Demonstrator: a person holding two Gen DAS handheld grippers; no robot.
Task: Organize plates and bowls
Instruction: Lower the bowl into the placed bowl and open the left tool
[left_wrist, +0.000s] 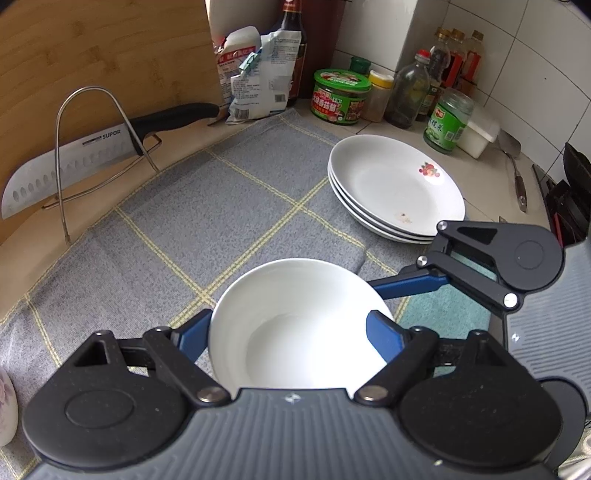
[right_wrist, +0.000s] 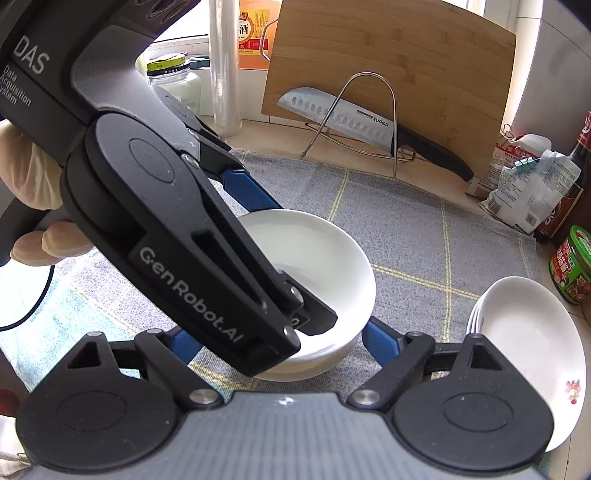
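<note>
A white bowl (left_wrist: 295, 325) (right_wrist: 325, 258) sits low on the grey checked cloth (left_wrist: 221, 206) (right_wrist: 406, 229). My left gripper (left_wrist: 288, 319) straddles it, with a blue finger (left_wrist: 194, 339) pressed to each side. In the right wrist view its black linkage (right_wrist: 192, 258) crosses over the bowl. My right gripper (right_wrist: 282, 334) takes the same bowl from the right. One of its blue fingers (left_wrist: 406, 286) (right_wrist: 380, 341) lies against the bowl's side, and the other is hidden behind the left gripper. A stack of three white plates (left_wrist: 395, 184) (right_wrist: 532, 350) stands to the right.
A knife (left_wrist: 74, 162) (right_wrist: 343, 114) rests in a wire rack against a bamboo board (left_wrist: 92, 48) (right_wrist: 388, 55) at the back. Jars and bottles (left_wrist: 340, 96) line the tiled corner behind the plates, beside food bags (left_wrist: 258, 74). A gloved hand (right_wrist: 29, 173) holds the left gripper.
</note>
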